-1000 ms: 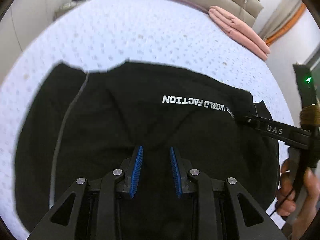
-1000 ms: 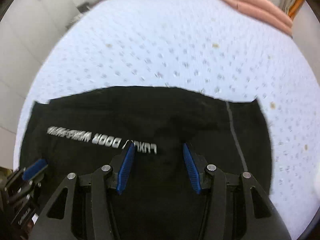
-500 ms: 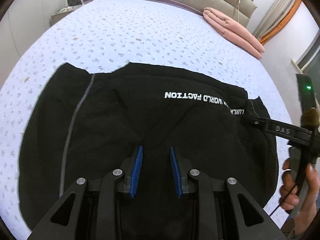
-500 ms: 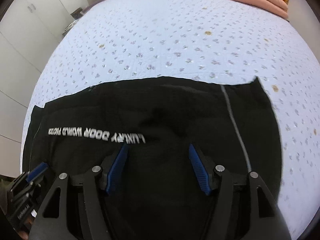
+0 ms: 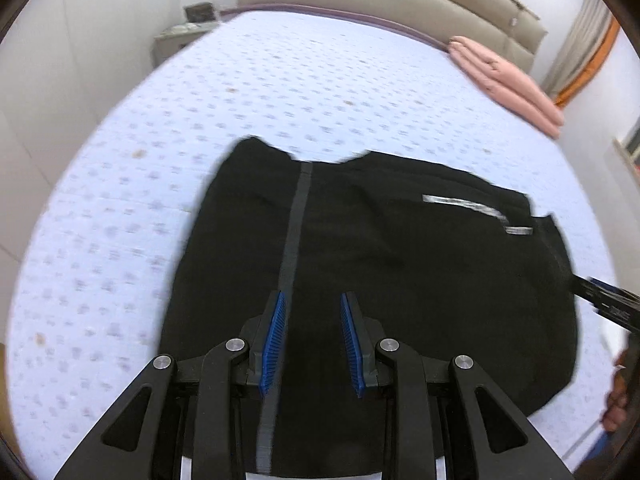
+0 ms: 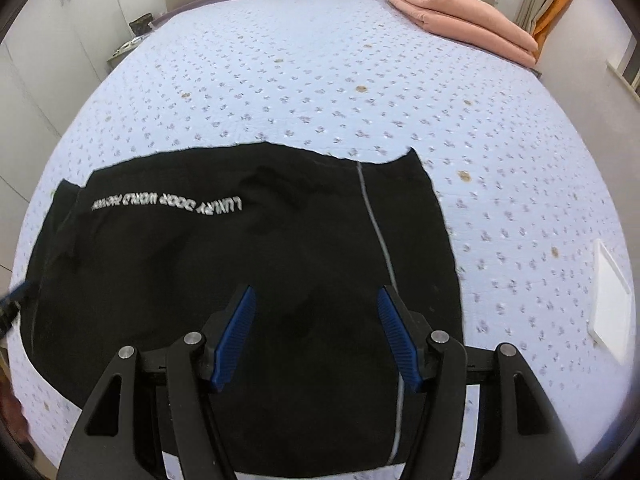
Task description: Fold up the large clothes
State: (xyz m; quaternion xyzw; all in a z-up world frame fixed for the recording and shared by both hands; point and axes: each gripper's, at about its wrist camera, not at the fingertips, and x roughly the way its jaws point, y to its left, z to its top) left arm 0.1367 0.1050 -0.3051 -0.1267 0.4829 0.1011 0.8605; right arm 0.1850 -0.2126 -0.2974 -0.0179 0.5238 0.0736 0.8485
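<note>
A black garment (image 5: 400, 280) with a grey stripe and white lettering lies folded flat on the bed. My left gripper (image 5: 312, 312) hangs over its near part, by the grey stripe, open with nothing between the blue pads. In the right wrist view the same garment (image 6: 240, 272) fills the lower left, and my right gripper (image 6: 316, 308) stands open wider above it, holding nothing. A finger of the right gripper (image 5: 608, 308) shows at the right edge of the left wrist view, with a hand (image 5: 616, 400) below it.
The bed has a pale dotted cover (image 6: 320, 80). A folded pink blanket (image 6: 460, 20) lies at the far right corner by the headboard. A white flat object (image 6: 612, 304) rests on the cover to the right. A nightstand (image 5: 188, 36) stands at the far left.
Both grippers have drawn back and up from the garment, so more of the bed shows. The right jaws have widened. The garment lies still.
</note>
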